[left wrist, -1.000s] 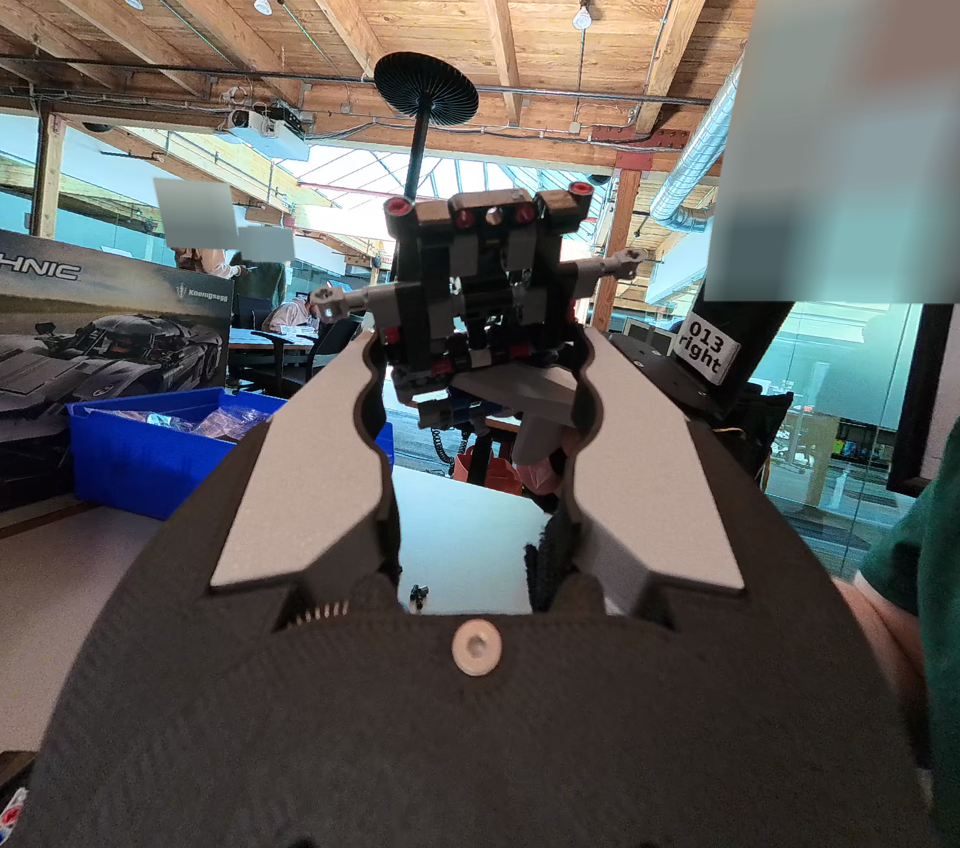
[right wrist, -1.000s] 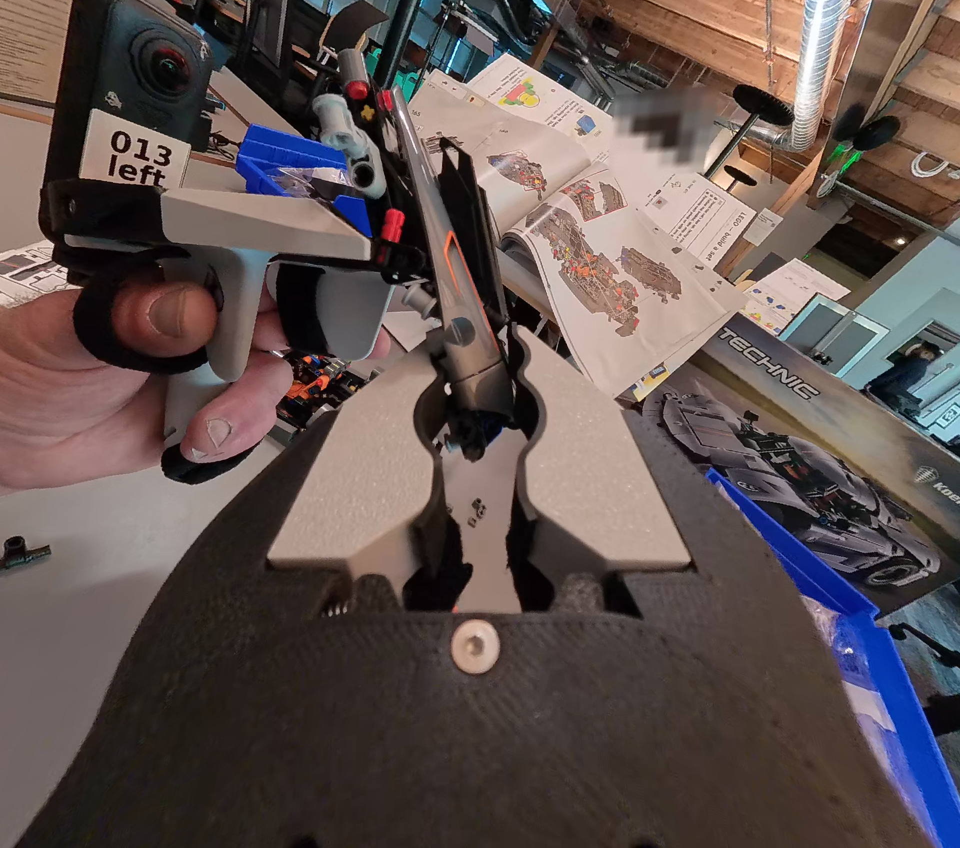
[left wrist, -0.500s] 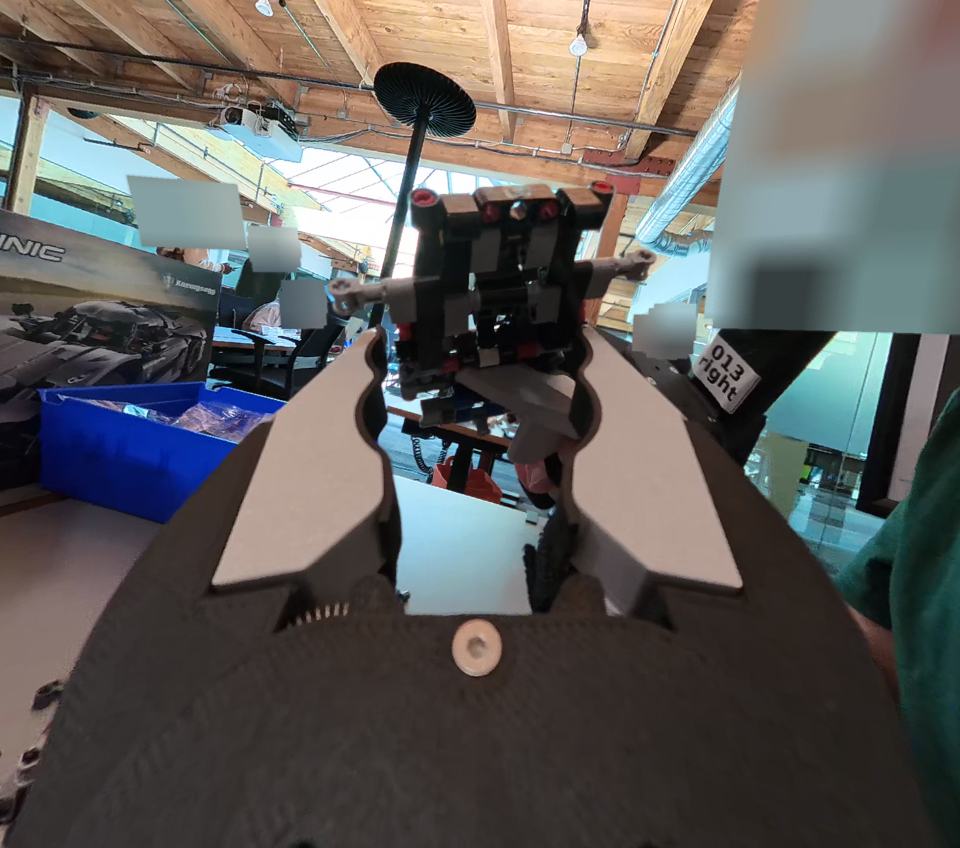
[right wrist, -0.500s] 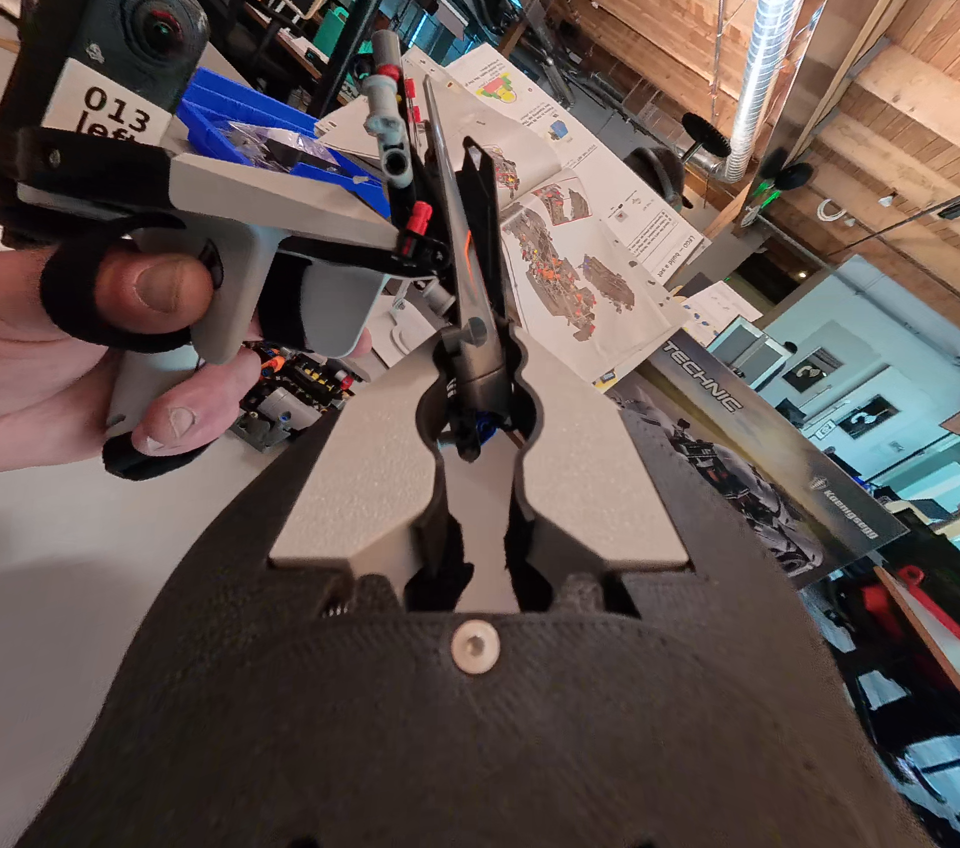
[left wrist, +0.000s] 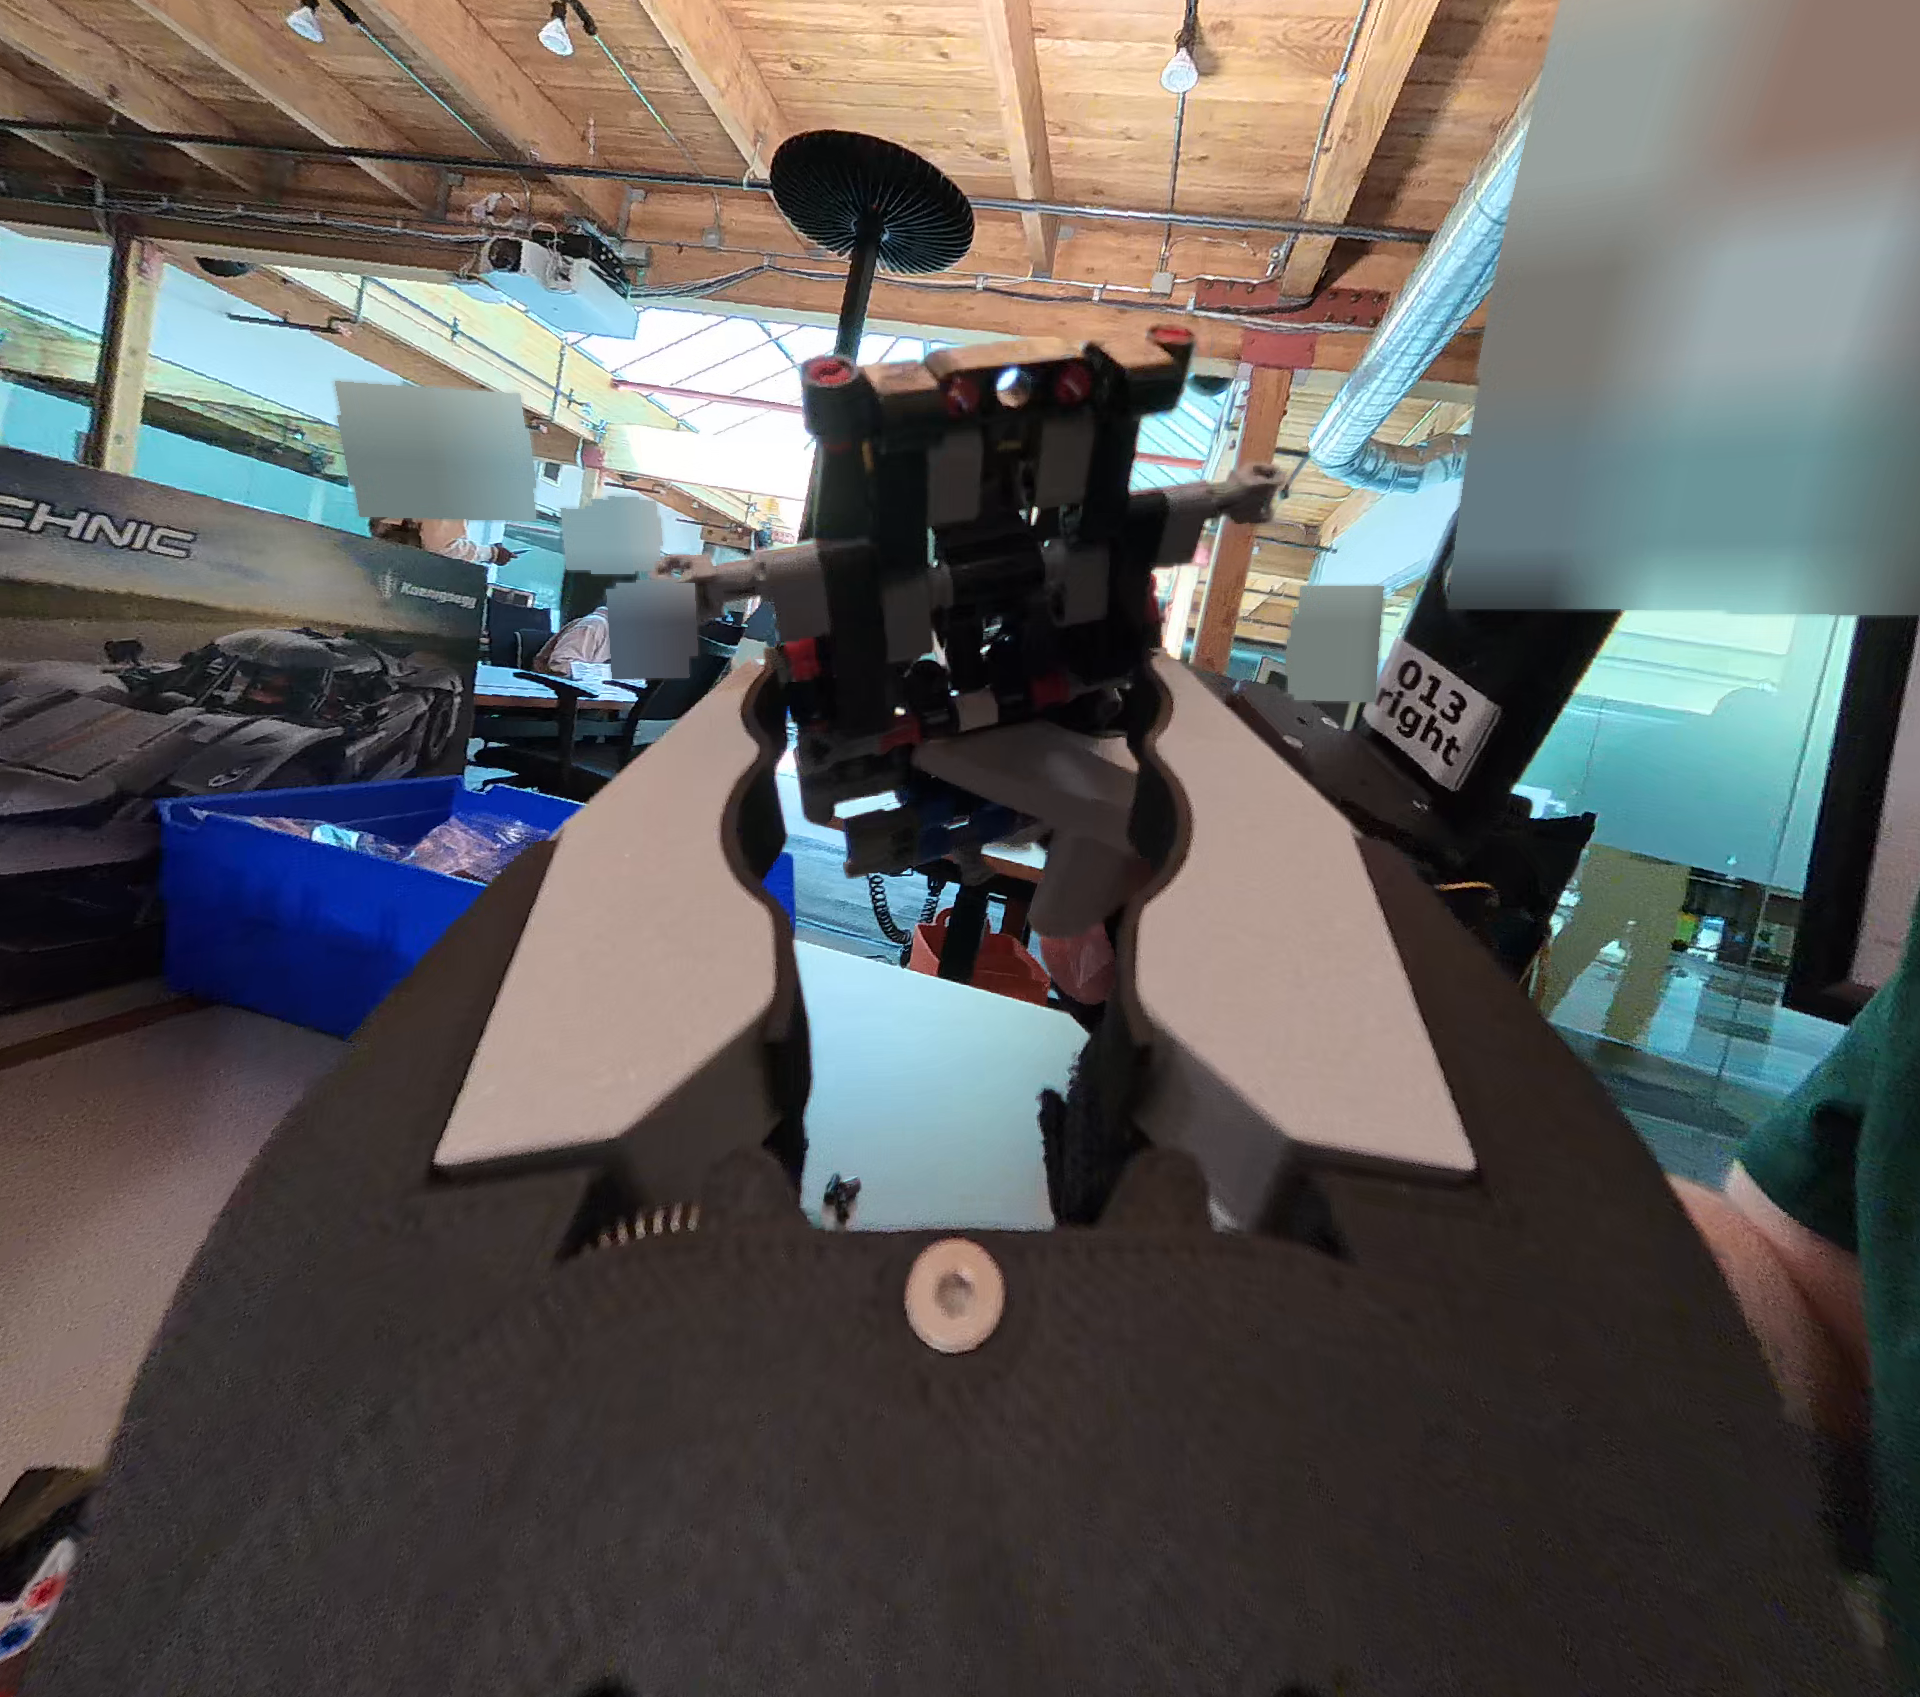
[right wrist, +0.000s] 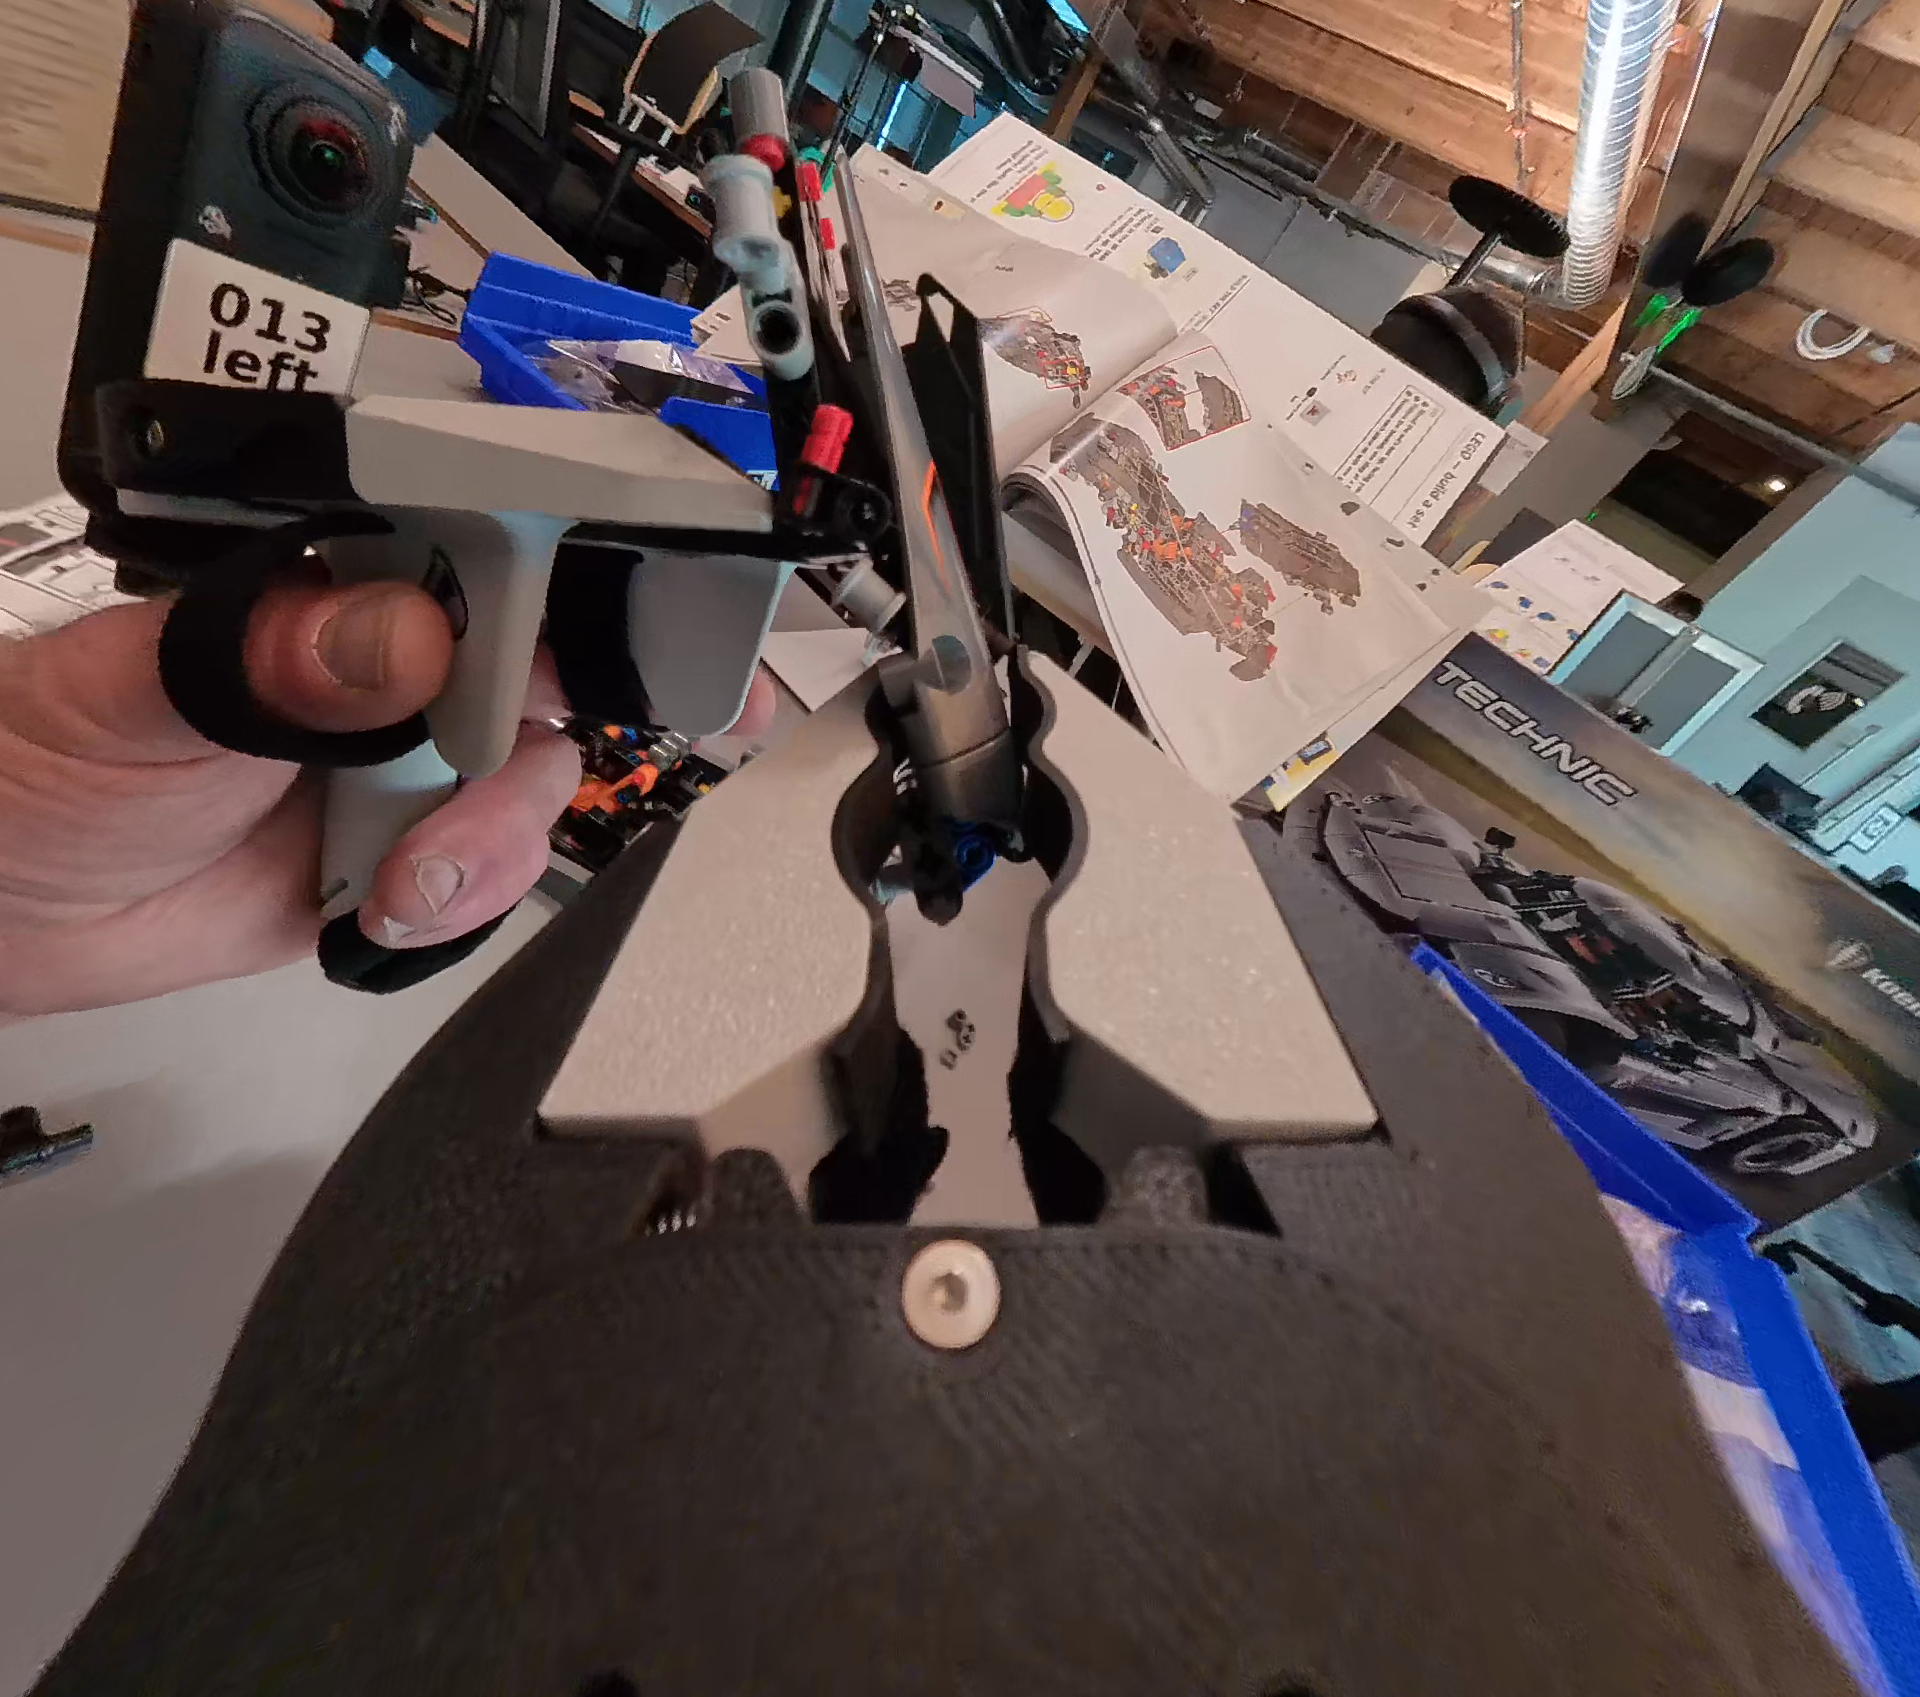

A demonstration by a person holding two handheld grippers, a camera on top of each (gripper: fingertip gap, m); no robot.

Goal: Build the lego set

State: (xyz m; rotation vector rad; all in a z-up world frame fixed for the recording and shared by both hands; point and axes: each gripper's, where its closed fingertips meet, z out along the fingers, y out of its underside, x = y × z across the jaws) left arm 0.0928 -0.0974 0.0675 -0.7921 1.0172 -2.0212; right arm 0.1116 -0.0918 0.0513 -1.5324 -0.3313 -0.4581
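Left gripper (left wrist: 951,712) is clamped on the lego assembly (left wrist: 977,567), frame centre; right gripper (right wrist: 956,774) is closed on its dark panel end (right wrist: 951,743). Light, rigid but pop-apart; best gripped by the beams, not the protruding axles.

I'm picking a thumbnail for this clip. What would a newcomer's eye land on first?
First, the black, grey and red-pinned lego assembly, held in the air between both grippers against the wooden ceiling. The left gripper clamps its lower sides, while the right gripper pinches its dark grey bottom end. Next come the open instruction booklet behind it and the blue plastic parts bin at the left on the white table.
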